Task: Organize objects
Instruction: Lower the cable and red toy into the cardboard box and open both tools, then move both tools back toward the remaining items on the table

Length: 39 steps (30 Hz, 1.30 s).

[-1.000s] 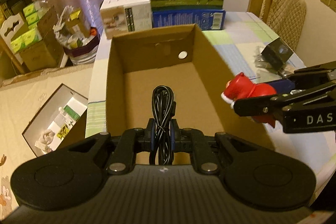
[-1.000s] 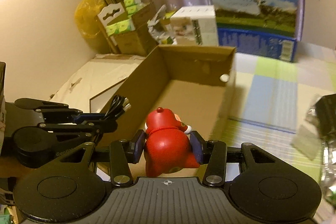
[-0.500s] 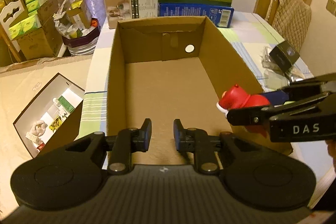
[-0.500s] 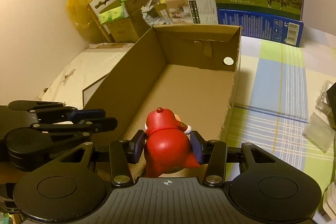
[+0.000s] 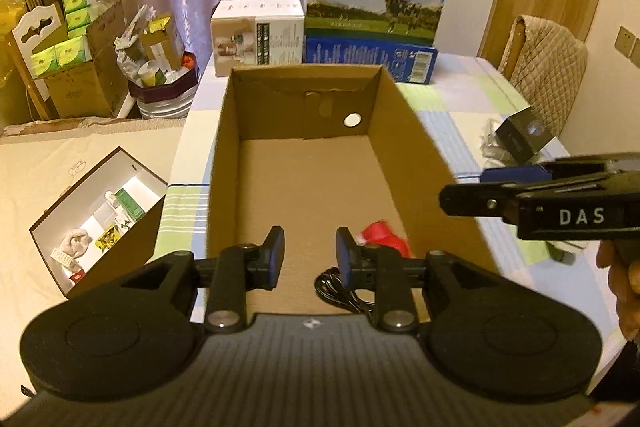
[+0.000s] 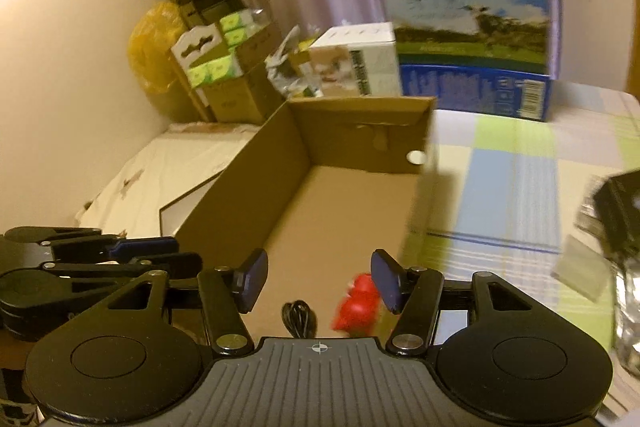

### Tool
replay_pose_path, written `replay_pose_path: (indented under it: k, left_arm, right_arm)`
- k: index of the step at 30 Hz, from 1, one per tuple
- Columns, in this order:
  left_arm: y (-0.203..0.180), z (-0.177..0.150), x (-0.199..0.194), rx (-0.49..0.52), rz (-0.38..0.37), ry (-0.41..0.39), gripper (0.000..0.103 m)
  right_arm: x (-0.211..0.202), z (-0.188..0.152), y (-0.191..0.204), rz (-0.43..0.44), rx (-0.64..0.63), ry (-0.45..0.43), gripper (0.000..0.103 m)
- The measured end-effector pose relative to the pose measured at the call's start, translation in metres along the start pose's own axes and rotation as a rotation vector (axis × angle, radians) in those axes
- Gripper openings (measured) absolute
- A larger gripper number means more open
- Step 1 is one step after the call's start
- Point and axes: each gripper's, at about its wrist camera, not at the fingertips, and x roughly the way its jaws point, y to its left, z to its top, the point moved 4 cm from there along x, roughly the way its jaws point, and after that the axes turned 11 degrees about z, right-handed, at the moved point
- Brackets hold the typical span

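An open cardboard box (image 5: 224, 163) (image 6: 240, 187) stands on the checked tablecloth. A red figurine (image 5: 384, 241) (image 6: 358, 309), blurred, is in the box's near end by its right wall. A coiled black cable (image 5: 340, 293) (image 6: 298, 319) lies on the box floor beside it. My left gripper (image 5: 309, 257) is open above the near end, nothing between its fingers. My right gripper (image 6: 320, 281) is open too, just above the figurine and cable; in the left wrist view it reaches in from the right (image 5: 472, 191).
A milk carton case (image 5: 378, 11) and a white product box (image 5: 258, 37) stand behind the box. A black packet on clear wrapping (image 5: 520, 135) lies on the table at right. A chair (image 5: 548, 55) is beyond. An open box of items (image 5: 100, 219) sits on the left.
The left gripper let go of the black cable, which now lies in the box. The right gripper opened and the red figurine dropped into the box.
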Motion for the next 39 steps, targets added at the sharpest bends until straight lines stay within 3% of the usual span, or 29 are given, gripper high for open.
replay_pose_path:
  k: [15,21,26,30,39]
  left_arm:
    - [-0.093,-0.017,-0.061,-0.008,-0.138,-0.056,0.037]
    - [-0.146,-0.021,-0.077,0.025,-0.22,-0.066,0.054]
    - [-0.186,-0.026,-0.078,0.054,-0.284,-0.045,0.067]
    - [-0.215,-0.031,-0.074,0.076,-0.309,-0.037,0.087]
    - [-0.264,-0.037,-0.04,0.163,-0.332,0.01,0.094]
  right_arm:
    - [-0.139,-0.079,-0.053,-0.231,0.118,-0.094,0.056]
    - [-0.196,-0.109,-0.084,-0.338,0.17,-0.135,0.056]
    - [-0.229,-0.123,-0.109,-0.417,0.21,-0.179,0.056]
    - [-0.244,-0.132,-0.128,-0.452,0.262,-0.203,0.056]
    - [-0.259,-0.145,-0.17,-0.487,0.32,-0.225,0.056]
